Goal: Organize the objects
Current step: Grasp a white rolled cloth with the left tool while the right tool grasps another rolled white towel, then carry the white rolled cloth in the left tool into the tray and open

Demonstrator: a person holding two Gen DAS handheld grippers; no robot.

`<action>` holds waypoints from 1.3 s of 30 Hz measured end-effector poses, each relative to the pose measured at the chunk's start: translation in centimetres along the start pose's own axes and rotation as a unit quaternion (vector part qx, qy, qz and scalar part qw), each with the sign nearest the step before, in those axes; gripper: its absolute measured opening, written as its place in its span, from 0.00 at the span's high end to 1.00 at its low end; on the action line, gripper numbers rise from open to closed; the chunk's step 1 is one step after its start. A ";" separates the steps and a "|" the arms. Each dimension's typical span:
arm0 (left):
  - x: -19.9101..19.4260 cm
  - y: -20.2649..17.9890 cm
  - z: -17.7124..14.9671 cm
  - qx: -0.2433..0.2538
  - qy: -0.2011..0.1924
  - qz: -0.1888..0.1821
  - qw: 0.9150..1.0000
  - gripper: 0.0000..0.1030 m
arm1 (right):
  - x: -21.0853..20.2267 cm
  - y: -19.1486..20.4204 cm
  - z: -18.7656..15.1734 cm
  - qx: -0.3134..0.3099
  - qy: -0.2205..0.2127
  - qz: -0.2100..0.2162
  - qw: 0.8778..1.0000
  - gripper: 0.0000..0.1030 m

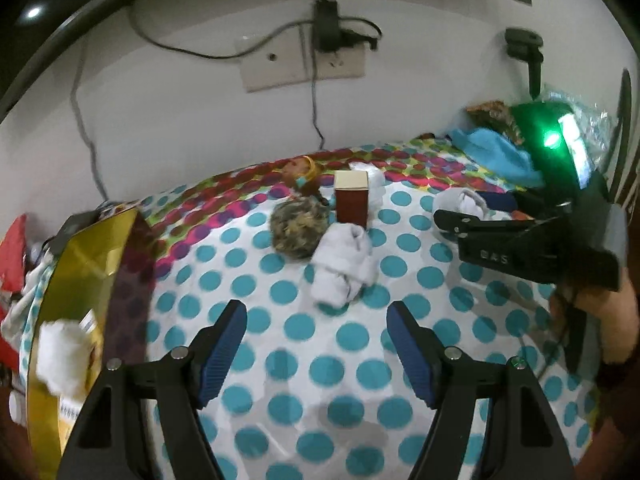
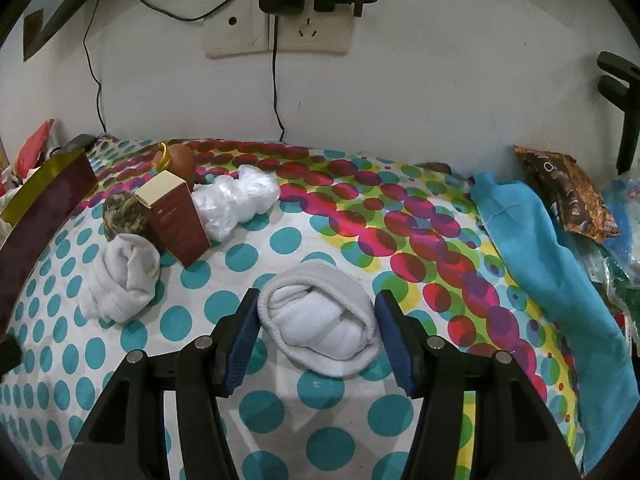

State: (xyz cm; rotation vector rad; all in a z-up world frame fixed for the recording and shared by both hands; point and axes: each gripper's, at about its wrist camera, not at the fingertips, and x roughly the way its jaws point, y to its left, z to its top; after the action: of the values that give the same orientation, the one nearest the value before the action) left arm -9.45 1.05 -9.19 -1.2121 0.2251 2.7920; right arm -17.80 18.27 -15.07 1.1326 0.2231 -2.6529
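Left wrist view: left claw point(image 1: 316, 344) spread wide, empty, above the bed point(image 1: 360, 360); a rolled sock point(image 1: 344, 268) lies just ahead, gold box point(image 1: 76, 300) at left.

Right wrist view: right claw point(image 2: 316, 332) straddles another white sock roll point(image 2: 320, 324), pads at its sides, grip unconfirmed. Risk: soft roll could slip or unroll if pinched off-centre.

Dim, motion-blurred, strong fisheye distortion
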 end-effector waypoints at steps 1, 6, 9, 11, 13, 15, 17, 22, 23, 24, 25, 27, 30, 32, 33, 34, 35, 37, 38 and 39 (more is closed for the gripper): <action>0.8 -0.3 0.4 0.004 0.006 0.004 1.000 0.28 | 0.0 -0.1 0.0 0.003 0.001 0.003 1.000 0.47; 3.7 -0.9 1.6 0.007 0.023 -0.026 0.999 0.28 | 0.2 -0.6 0.0 0.015 0.006 0.013 1.000 0.46; 5.2 -0.8 2.0 0.000 0.039 -0.038 0.998 0.28 | 0.4 -0.3 0.1 0.008 0.012 0.005 1.000 0.45; 6.0 -0.5 2.2 -0.011 0.045 -0.043 0.998 0.28 | 0.5 -0.2 0.1 0.005 0.015 0.001 1.000 0.45; 6.8 0.0 2.4 -0.026 0.054 -0.041 0.997 0.28 | 0.6 -0.2 0.1 0.006 0.015 0.002 1.000 0.44; 7.4 0.3 2.5 -0.029 0.055 -0.038 0.997 0.28 | 0.7 -0.2 0.1 0.007 0.017 0.003 1.000 0.44; 7.9 0.3 2.6 -0.027 0.057 -0.037 0.997 0.28 | 0.7 -0.2 0.0 0.007 0.017 0.003 1.000 0.44; 8.3 -0.5 2.7 -0.017 0.055 -0.048 0.997 0.70 | 0.8 -0.3 0.1 0.007 0.019 0.003 1.000 0.44; 8.4 -0.7 2.7 -0.013 0.054 -0.042 0.998 0.71 | 0.8 -0.3 0.1 0.008 0.019 0.003 1.000 0.44; 8.4 -1.1 2.7 -0.006 0.052 -0.036 0.998 0.71 | 0.9 -0.4 0.1 0.008 0.020 0.003 1.000 0.43; 8.3 -1.4 2.6 0.002 0.047 -0.029 0.998 0.72 | 0.9 -0.4 0.1 0.009 0.021 0.003 1.000 0.43; 8.2 -1.8 2.4 0.010 0.038 -0.019 0.999 0.73 | 1.0 -0.4 0.1 0.008 0.024 0.001 1.000 0.43; 8.2 -1.8 2.3 0.005 0.033 -0.014 0.999 0.73 | 1.1 -0.4 0.1 0.008 0.026 0.000 1.000 0.43; 8.2 -1.8 2.2 -0.003 0.032 -0.012 0.999 0.73 | 1.1 -0.4 0.1 0.008 0.026 0.000 1.000 0.43; 8.1 -1.8 2.2 -0.006 0.031 -0.012 0.999 0.73 | 1.1 -0.4 0.1 0.007 0.026 -0.001 1.000 0.43; 8.1 -1.7 2.2 -0.009 0.032 -0.012 0.999 0.74 | 1.1 -0.4 0.1 0.007 0.026 -0.002 1.000 0.43; 8.0 -1.6 2.2 -0.011 0.034 -0.012 0.999 0.74 | 1.1 -0.3 0.1 0.006 0.026 -0.004 1.000 0.43; 7.7 -1.6 2.3 -0.014 0.029 -0.009 0.999 0.74 | 1.1 -0.3 0.1 0.006 0.027 -0.005 1.000 0.43; 7.6 -1.5 2.4 -0.015 0.028 -0.009 0.999 0.74 | 1.1 -0.3 0.1 0.006 0.027 -0.005 1.000 0.43; 7.5 -1.4 2.4 -0.016 0.027 -0.008 0.999 0.74 | 1.1 -0.3 0.2 0.006 0.027 -0.005 1.000 0.44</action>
State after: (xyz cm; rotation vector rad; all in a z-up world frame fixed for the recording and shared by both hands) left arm -16.08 3.05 -13.16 -1.2920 0.1748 2.7621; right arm -18.73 18.33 -15.76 1.2109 0.2239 -2.6378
